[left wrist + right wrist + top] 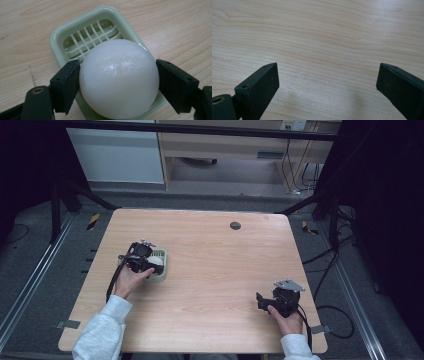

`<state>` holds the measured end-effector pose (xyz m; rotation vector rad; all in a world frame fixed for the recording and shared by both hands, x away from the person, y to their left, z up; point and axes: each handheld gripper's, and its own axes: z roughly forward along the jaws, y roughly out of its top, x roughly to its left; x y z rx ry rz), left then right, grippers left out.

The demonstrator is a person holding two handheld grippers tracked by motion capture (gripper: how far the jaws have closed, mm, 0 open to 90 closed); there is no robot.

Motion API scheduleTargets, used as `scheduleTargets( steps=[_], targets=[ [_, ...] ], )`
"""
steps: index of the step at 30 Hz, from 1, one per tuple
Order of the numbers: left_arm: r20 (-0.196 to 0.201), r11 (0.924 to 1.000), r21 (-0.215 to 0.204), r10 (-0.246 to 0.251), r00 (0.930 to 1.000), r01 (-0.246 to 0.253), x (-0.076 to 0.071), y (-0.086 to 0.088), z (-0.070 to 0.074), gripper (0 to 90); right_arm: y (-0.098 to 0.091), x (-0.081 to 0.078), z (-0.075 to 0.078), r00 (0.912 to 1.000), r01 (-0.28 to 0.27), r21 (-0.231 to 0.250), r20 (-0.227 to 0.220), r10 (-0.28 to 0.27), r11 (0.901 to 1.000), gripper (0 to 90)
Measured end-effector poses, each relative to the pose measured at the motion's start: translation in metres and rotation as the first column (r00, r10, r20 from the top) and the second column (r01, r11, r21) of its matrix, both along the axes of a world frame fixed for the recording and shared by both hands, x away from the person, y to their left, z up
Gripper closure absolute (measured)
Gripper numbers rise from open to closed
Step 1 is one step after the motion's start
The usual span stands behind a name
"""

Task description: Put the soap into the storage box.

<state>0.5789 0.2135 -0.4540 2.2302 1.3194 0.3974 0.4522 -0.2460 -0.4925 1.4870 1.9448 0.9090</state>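
A white round soap ball (119,80) sits in a pale green slatted soap dish (82,37) on the wooden table (215,270), left of centre. My left gripper (117,61) straddles the ball, one black pad (68,85) at each side, right at its surface with no clear squeeze showing. From above, the ball (156,261) and dish (162,256) lie just beyond the left gripper (149,265). My right gripper (327,66) rests low over bare wood near the front right of the table (260,301), its jaws wide apart and nothing between them.
A small dark round grommet (235,225) is set into the table's far side. Black frame bars, cables and grey floor surround the table. A pale cabinet (117,152) and a wooden desk stand beyond it.
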Motion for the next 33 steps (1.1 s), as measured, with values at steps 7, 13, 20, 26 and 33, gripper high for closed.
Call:
scheduleTargets(
  steps=[7, 13, 20, 26, 33],
  targets=[
    [0.047, 0.9999, -0.011, 0.005, 0.9989, -0.004, -0.005, 0.002, 0.012, 21.8, 0.000, 0.000, 0.000, 1.0000, 0.000, 0.000, 0.000, 0.000, 1.0000, 4.9],
    [0.087, 0.9993, -0.037, 0.002, 0.9962, 0.001, -0.012, 0.001, 0.022, 21.9, 0.000, 0.000, 0.000, 1.0000, 0.000, 0.000, 0.001, 0.000, 1.0000, 4.9],
    [0.134, 0.9976, -0.065, -0.016, 0.9909, 0.025, -0.027, -0.002, 0.035, 22.0, 0.000, -0.001, 0.001, 1.0000, 0.004, -0.001, 0.002, -0.004, 1.0000, 4.9],
    [0.175, 0.9944, -0.104, -0.003, 0.9845, 0.021, -0.040, 0.001, 0.041, 22.1, 0.000, -0.001, 0.000, 1.0000, -0.001, -0.003, 0.005, 0.001, 1.0000, 4.9],
    [0.258, 0.9906, -0.137, 0.030, 0.9658, 0.006, -0.063, 0.015, 0.041, 23.5, 0.000, -0.001, 0.001, 1.0000, -0.001, -0.002, 0.007, 0.001, 1.0000, 4.9]
  ],
)
